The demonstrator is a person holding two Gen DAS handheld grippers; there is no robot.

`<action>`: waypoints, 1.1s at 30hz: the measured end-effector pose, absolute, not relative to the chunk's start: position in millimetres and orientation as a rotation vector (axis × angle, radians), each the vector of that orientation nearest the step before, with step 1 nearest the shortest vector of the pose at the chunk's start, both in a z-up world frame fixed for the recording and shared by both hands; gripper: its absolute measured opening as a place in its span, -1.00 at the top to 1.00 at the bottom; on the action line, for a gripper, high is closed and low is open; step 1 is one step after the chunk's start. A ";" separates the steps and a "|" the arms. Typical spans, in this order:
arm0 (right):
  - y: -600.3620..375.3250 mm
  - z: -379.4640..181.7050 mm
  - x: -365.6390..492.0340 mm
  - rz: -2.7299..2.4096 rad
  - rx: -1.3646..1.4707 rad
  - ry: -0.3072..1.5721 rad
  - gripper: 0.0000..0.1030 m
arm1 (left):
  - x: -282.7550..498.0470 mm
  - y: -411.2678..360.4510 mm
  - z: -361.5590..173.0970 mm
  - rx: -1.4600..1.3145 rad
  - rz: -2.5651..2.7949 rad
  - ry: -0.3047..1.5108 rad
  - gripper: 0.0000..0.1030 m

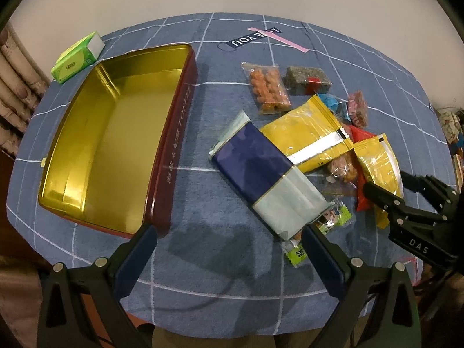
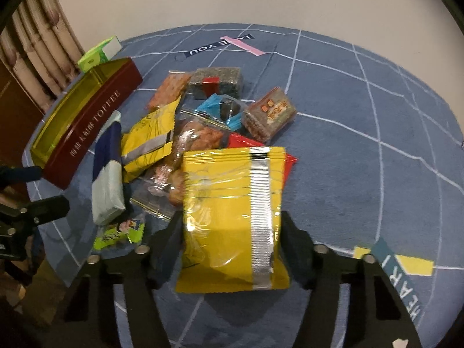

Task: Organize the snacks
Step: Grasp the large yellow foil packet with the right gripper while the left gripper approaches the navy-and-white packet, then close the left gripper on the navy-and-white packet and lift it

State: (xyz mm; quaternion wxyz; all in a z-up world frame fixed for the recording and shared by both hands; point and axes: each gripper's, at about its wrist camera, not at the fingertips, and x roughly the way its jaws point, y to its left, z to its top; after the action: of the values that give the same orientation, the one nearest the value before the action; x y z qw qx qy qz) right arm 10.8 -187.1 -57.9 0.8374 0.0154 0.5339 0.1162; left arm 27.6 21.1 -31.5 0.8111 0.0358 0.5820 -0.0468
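Note:
An open red tin (image 1: 171, 156) with a gold inside sits at the left, also in the right wrist view (image 2: 87, 139); nothing lies in it. A pile of snacks lies to its right: a navy-and-pale-blue pack (image 1: 266, 179), a yellow bag (image 1: 307, 136), an orange-snack bag (image 1: 268, 87), a dark block (image 1: 307, 79). My left gripper (image 1: 229, 237) is open and empty above the cloth, between tin and pile. My right gripper (image 2: 232, 226) is shut on a second yellow bag (image 2: 232, 217), held just above the pile; it also shows in the left wrist view (image 1: 385, 194).
A green tissue pack (image 1: 78, 58) lies behind the tin. The round table has a blue grid cloth (image 1: 220, 261) with printed labels. Small green candies (image 1: 295, 252) lie at the pile's near edge. A curtain hangs at the left.

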 end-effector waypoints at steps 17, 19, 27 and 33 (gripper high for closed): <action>-209.0 -45.9 -6.4 0.172 0.056 1.087 -0.03 | 42.8 13.8 -30.6 -0.081 -0.157 1.310 -0.97; -214.6 -46.3 -8.5 0.149 0.065 1.085 -0.03 | 45.1 13.7 -30.8 -0.094 -0.149 1.315 -0.97; -229.7 -50.0 -7.2 0.098 0.104 1.092 -0.03 | 62.8 17.9 -33.7 -0.205 -0.102 1.347 -0.97; -233.6 -54.4 -7.4 0.093 0.125 1.106 -0.03 | 77.4 21.9 -45.7 -0.330 -0.050 1.395 -0.97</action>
State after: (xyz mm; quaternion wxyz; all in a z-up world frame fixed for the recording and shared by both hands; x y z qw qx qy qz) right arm -7.4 -233.6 -54.4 0.8479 0.0595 0.5249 0.0440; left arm 77.4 21.9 -45.7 0.7536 -0.1513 0.6393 -0.0229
